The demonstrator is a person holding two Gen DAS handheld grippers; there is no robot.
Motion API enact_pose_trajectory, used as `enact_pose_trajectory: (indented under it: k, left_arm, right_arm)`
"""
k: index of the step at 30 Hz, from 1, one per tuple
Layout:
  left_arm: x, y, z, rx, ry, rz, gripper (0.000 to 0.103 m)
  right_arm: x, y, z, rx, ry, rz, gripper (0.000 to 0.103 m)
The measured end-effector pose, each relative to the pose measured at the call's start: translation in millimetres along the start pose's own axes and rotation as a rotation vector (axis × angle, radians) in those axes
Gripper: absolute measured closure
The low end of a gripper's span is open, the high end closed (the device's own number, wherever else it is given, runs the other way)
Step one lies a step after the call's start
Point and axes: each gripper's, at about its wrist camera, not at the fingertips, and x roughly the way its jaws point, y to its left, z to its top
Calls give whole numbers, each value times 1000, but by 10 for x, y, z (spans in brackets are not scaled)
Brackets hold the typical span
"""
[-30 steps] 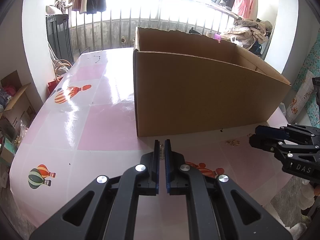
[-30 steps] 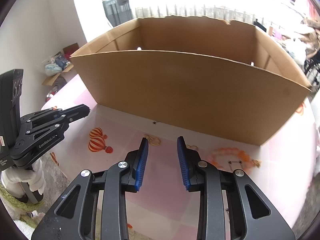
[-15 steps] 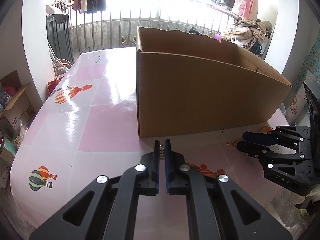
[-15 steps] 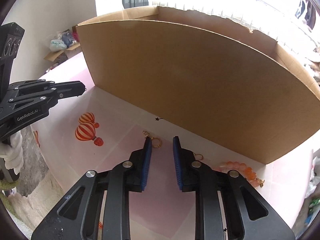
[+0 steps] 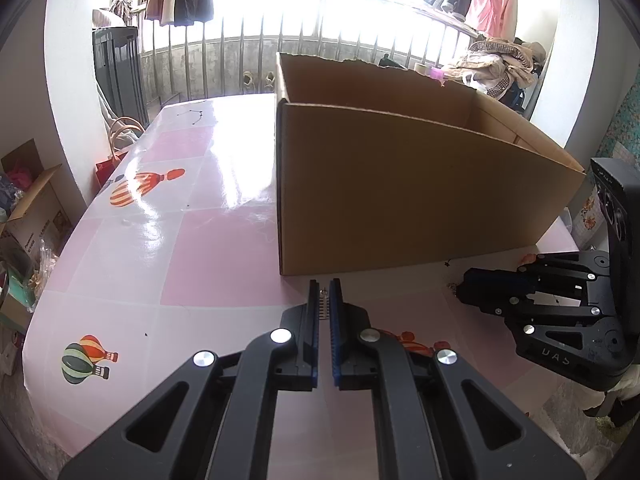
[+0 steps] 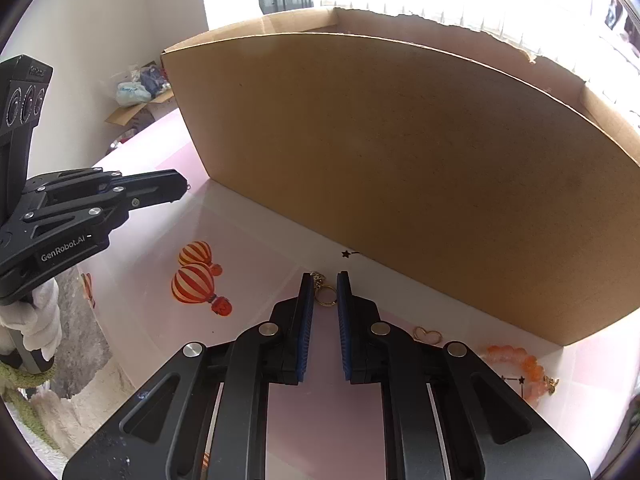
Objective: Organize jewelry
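My right gripper (image 6: 325, 280) hangs low over the pink table, just in front of the cardboard box (image 6: 400, 168). Its jaws are closing, and a gold ring earring (image 6: 326, 295) lies on the table between the fingertips; the pads do not visibly press it. A gold heart earring (image 6: 427, 335) and an orange bead bracelet (image 6: 516, 364) lie to its right. My left gripper (image 5: 325, 286) is shut on a small silvery piece of jewellery (image 5: 324, 305) and is held still near the box's left corner. The left wrist view shows the right gripper (image 5: 466, 292) from the side.
The tall open box (image 5: 400, 200) takes up the table's back right. The table (image 5: 192, 248) is pink and white squares with balloon prints. Its front edge runs close below both grippers. Boxes and bags stand on the floor to the left.
The right gripper came down and closer to the box, over the gold ring earring, and its jaws narrowed around it. The left gripper did not move.
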Motion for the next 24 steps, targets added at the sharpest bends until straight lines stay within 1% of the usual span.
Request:
enact_pose_trajectory:
  k: [1,3,6,7,8,16,18,19,22,24]
  left_arm:
    - [3,4,7,0,0,0,99]
    - [0,8,10,0,0,-1,99]
    - [-3,8,12,1,-2,0,99]
    - [1,5,13,1,-1,1,99]
    - [-3,8,12,2,-2,2,99]
    - [-9,12,24,2,-3,2,99]
    - [-12,18,23,2,-3,2,99]
    - [-15,15,25,1,-4,2,99]
    - [-29,12,24,1,-5,4,99]
    - [-41,18,23,2,-7,6,99]
  right_arm:
    - [-4,-35,0,-2,1,7,91]
    - [11,-11,29,-10,4,7,94]
    - [23,-46,8,-3,-5,6,95]
    - [8,-58,2,3,-10,5,97]
    - [-8,-72,-5,11,-15,8,103]
    - [-114,-224,-111,79,-32,20,103]
    - [-129,-240,-114,88,-34,43,102]
    - [-120,-234,-110,86,-37,52,100]
    - [-113,-184,-69,54,-36,44,99]
    - [-122,-168,-46,45,-37,45,95]
